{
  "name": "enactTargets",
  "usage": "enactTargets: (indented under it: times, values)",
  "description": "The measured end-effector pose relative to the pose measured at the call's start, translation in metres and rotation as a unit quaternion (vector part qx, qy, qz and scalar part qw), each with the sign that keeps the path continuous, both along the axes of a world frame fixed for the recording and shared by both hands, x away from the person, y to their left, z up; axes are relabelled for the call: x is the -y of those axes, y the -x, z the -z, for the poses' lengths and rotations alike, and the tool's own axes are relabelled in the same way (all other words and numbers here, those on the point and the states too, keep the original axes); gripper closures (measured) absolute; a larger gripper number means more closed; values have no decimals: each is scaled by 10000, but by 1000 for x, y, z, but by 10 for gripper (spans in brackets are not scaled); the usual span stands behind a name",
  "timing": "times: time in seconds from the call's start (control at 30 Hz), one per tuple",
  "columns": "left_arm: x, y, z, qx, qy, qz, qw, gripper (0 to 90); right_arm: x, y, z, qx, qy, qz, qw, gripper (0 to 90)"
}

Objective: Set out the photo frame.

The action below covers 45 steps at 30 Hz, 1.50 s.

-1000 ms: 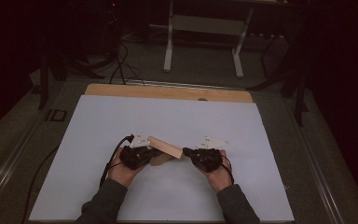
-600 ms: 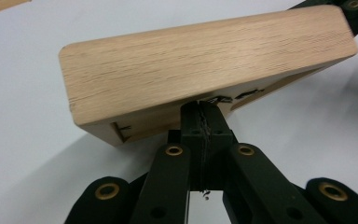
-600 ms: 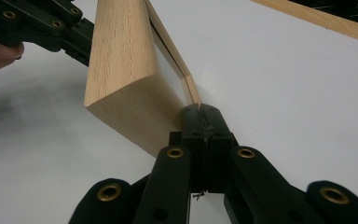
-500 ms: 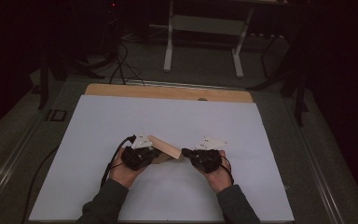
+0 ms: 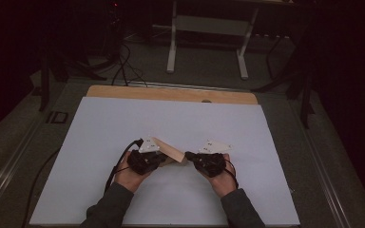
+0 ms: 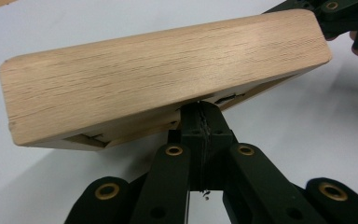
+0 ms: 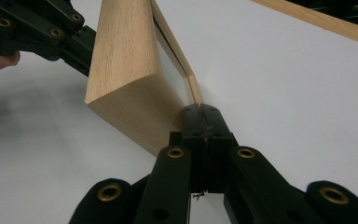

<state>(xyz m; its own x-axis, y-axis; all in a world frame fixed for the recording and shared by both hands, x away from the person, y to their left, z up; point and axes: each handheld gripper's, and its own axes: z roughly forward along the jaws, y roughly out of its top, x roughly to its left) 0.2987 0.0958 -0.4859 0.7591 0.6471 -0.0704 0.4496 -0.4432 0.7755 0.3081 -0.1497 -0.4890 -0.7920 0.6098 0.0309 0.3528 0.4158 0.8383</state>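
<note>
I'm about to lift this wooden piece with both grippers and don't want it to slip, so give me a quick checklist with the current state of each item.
1. Left gripper closed on the wooden piece: ok, jaws pinch a thin lip at its lower edge.
2. Right gripper closed on it: ok, jaws pinch the thin edge at the corner.
3. Grip depth: not ok, both hold by the tips alone.
4. Piece level: not ok, it sits tilted.
5. Piece off the white table surface: cannot tell.
6. Hands steady: cannot tell.

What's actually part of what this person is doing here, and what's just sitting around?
In use:
wooden block, lifted off the white table sheet
left gripper, shut on it
right gripper, shut on it

Just around:
floor cables
white stand legs
</note>
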Motion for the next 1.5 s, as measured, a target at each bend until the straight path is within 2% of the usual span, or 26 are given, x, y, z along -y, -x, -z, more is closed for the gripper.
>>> enactTargets:
  times: [1.13, 1.5]
  values:
    - [-1, -10, 6, -114, -106, -32, 9999, 899, -13, 7, -1, 39, 74, -219, 9997, 896]
    - [-4, -15, 9, -140, -10, -50, 9999, 899, -19, 9, 0, 41, 70, -304, 9995, 896]
